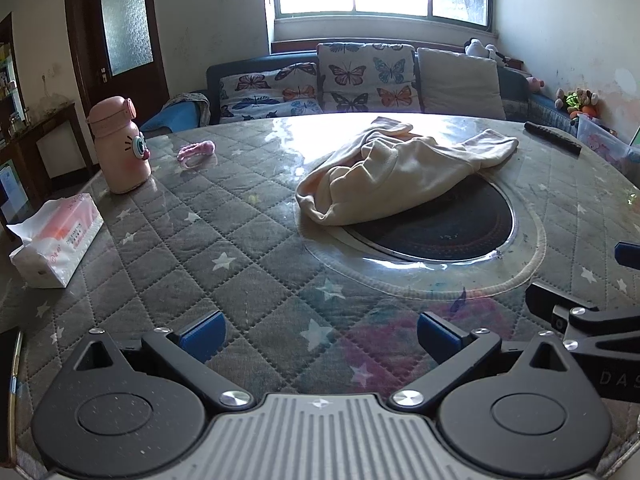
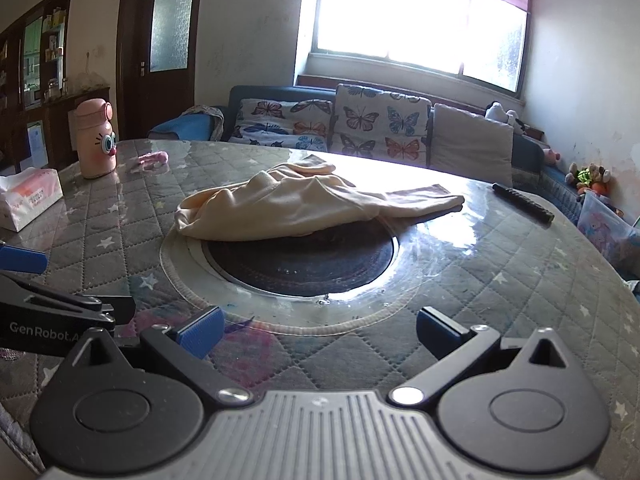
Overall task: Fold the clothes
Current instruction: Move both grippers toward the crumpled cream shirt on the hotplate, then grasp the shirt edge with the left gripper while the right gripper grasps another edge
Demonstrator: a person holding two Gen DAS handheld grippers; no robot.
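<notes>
Fingers on both grippers stand spread wide with nothing between them: the left gripper and the right gripper hover side by side over the near edge of the desk, apparently staged for a two-handed reach. Ahead of both, well apart from the blue pads, the cream garment lies crumpled in a loose heap, draped partly over the dark round inset at the desk's centre, one end trailing toward the far right. Off to the left, a pink bottle and tissue pack sit clear of the working space.
</notes>
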